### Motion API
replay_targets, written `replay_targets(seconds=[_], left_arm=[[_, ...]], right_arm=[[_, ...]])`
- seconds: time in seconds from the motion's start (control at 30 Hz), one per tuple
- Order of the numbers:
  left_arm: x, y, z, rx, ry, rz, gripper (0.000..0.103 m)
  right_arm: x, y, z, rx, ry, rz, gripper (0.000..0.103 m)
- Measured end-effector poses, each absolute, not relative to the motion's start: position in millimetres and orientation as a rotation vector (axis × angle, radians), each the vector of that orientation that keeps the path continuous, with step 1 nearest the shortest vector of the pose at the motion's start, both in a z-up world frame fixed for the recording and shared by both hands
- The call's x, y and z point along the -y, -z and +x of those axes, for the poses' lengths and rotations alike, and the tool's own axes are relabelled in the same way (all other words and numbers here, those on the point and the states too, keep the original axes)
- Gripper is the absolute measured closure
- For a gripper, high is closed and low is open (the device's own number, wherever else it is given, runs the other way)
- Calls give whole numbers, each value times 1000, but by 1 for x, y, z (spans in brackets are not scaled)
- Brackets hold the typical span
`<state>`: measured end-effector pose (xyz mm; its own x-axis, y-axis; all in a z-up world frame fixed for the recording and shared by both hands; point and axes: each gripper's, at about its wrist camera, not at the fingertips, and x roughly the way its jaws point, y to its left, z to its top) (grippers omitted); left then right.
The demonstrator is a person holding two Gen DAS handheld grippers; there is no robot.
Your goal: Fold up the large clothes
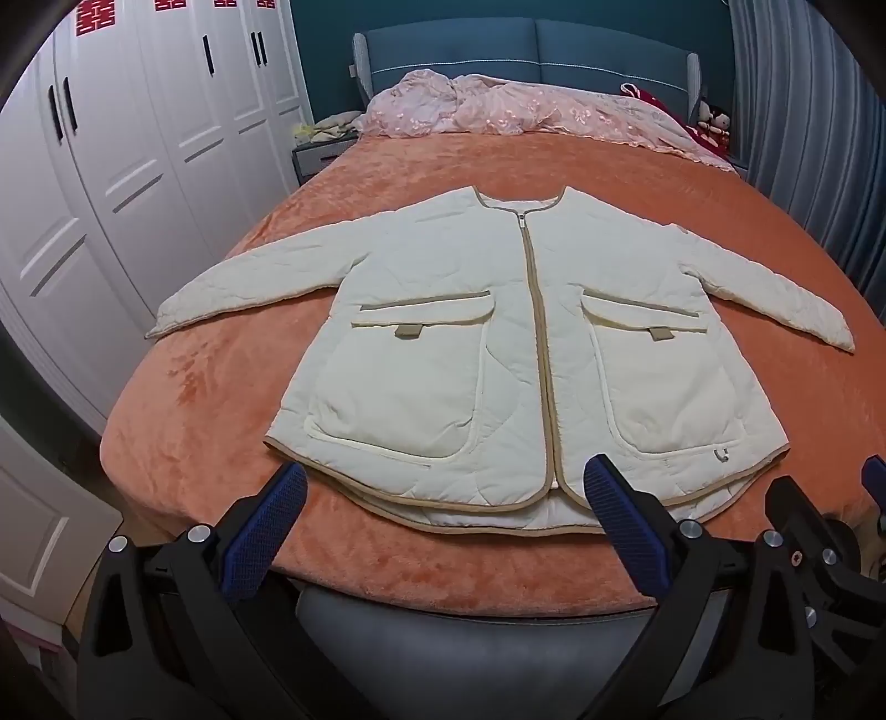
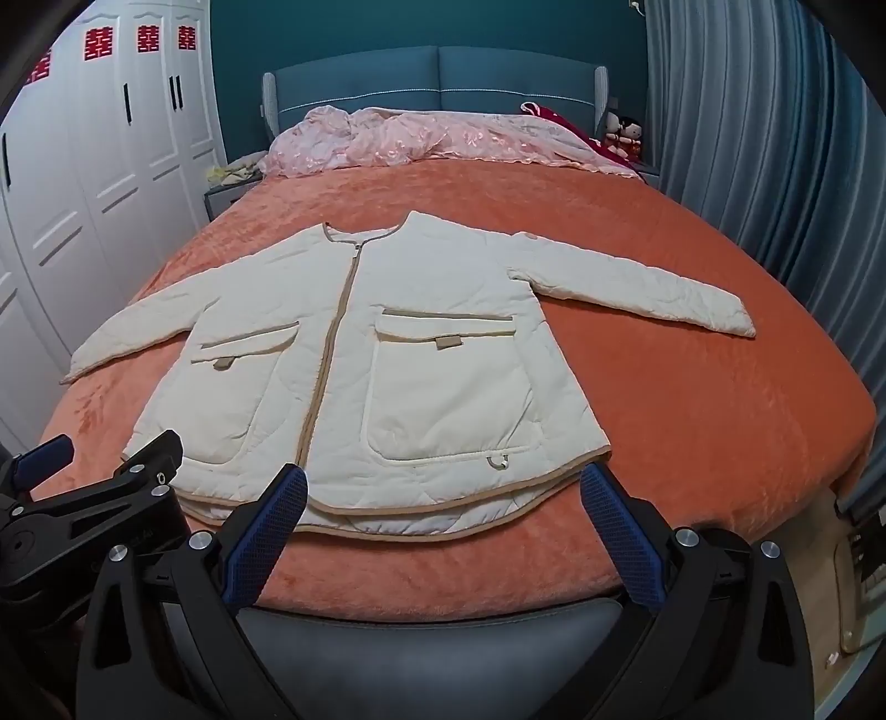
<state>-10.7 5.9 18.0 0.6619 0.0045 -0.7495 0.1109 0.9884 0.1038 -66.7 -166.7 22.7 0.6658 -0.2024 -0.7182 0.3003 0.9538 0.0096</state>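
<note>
**Jacket laid flat, both grippers spread and empty at the foot of the bed**

The left gripper (image 1: 446,493) hangs over the near edge of the bed with its blue-padded fingers (image 1: 266,531) spread wide and nothing between them. The right gripper (image 2: 443,493) stands just beside it, fingers (image 2: 623,531) likewise released and empty. Both tilt downward toward the hem, probably so that each can reach its own side of the garment.

The cream quilted jacket with tan binding (image 1: 526,354) lies face up on the orange plush bedspread (image 1: 210,421), zipped shut, hem nearest the grippers, collar toward the blue padded headboard (image 1: 531,50). Its sleeves are spread outward to either side, which suits a fold inward from the sides; no fold appears begun.

A crumpled pink quilt (image 1: 498,116) is pushed up against the headboard, seemingly to leave the folding area free. White wardrobe doors (image 1: 138,138) stand to the left.

The jacket's back and lining are hidden beneath it. Each gripper partly covers the hem in its own view, and the fisheye bends the bed edges, so true outlines are hard to judge. No hand is visible.
</note>
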Motion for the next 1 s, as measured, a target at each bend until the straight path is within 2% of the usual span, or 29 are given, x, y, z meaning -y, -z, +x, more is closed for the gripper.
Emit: replay_targets(seconds=[1.0], left_arm=[[-12,-27,-16,-826,49,120,5]], right_arm=[[159,-31,-68,-782,285,118,6]])
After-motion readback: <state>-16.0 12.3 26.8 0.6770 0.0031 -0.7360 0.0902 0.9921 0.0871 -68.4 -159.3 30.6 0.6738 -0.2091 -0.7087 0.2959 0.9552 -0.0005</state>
